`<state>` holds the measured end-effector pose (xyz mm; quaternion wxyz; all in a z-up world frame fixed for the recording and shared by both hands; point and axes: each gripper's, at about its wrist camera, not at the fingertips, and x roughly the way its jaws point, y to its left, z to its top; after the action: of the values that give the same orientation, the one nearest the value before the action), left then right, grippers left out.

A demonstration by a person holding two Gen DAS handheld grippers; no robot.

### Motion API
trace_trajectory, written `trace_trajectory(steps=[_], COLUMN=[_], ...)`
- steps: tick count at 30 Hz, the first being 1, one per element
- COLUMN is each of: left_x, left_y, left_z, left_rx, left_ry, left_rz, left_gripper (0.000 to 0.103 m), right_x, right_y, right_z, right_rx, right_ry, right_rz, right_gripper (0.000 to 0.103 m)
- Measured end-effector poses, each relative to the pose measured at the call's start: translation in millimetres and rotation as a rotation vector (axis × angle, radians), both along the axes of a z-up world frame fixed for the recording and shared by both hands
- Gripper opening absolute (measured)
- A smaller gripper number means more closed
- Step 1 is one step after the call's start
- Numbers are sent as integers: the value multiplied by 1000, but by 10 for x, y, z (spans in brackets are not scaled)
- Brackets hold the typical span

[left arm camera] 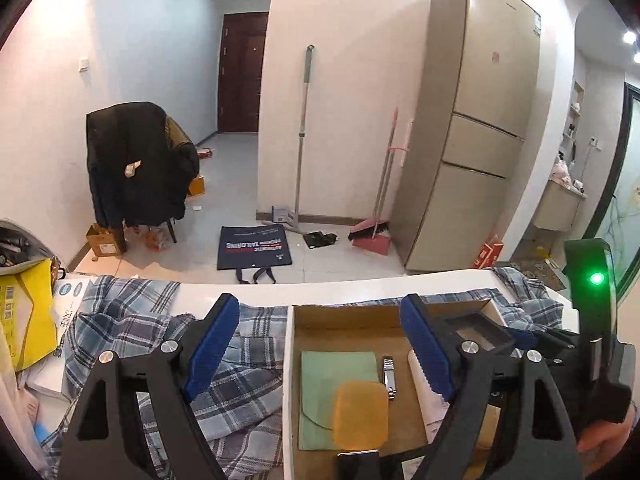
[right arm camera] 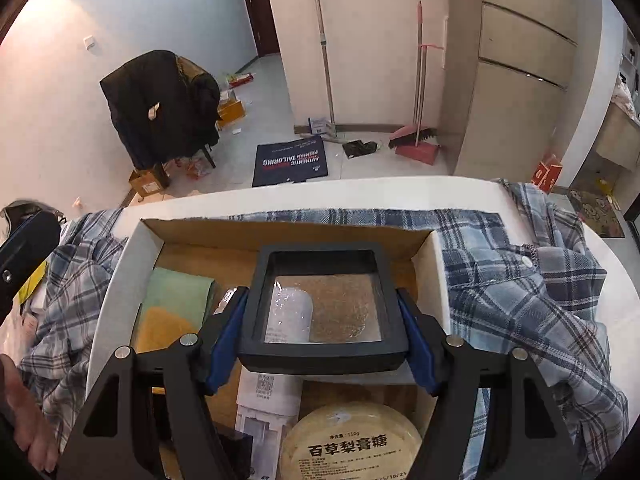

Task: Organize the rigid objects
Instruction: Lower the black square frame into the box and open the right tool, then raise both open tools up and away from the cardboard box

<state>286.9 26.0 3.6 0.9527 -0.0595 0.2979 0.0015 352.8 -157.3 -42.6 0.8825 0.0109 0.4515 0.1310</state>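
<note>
Right tool (right arm camera: 322,340): clamped on black display frame (right arm camera: 326,308) by its two sides, above the cardboard box (right arm camera: 280,236). Left tool (left arm camera: 320,344): wide, empty, over the box's left wall. Advice: lower frame level into free floor beside the nail clipper (left arm camera: 388,376), clear of round tin (right arm camera: 352,444), then release.

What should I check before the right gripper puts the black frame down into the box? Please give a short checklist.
1. Right gripper grips black frame on both sides: ok.
2. Frame is over the box: ok.
3. Left gripper open and empty: ok.
4. Free floor under the frame: not ok, white packet lies below.
5. Round tin clear of the frame: cannot tell.
</note>
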Motion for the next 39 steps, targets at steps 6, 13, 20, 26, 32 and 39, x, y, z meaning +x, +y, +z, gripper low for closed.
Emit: trace_trajectory(steps=[6,13,20,26,32,39], left_x=[59,21,-179,-563,-1086,-1912], left_y=[-51,-65,-34,-34,-119,-248], left_z=[-21,44,344,833,1390,1751], left_rx=[41,22,5,-14,7,33], left_ry=[54,24,-68,-202,-325,-437], left_rz=[3,-6,-4,-9,-17,-15], left_gripper=[84,84,84,84,87,103], right_x=[48,44,-213,-688,-1351,-2159], right_y=[-49,-95,-103,-159,-192,-444], right_z=[-106,-83,431,1091,1603,1903], right_rx=[0,14,48,65,9,52], right_ry=[43,55,-73,-232,-379,-477], right_rz=[-22,-38,-37,-67,-58,-87], right_gripper=[69,69,72,73,75,78])
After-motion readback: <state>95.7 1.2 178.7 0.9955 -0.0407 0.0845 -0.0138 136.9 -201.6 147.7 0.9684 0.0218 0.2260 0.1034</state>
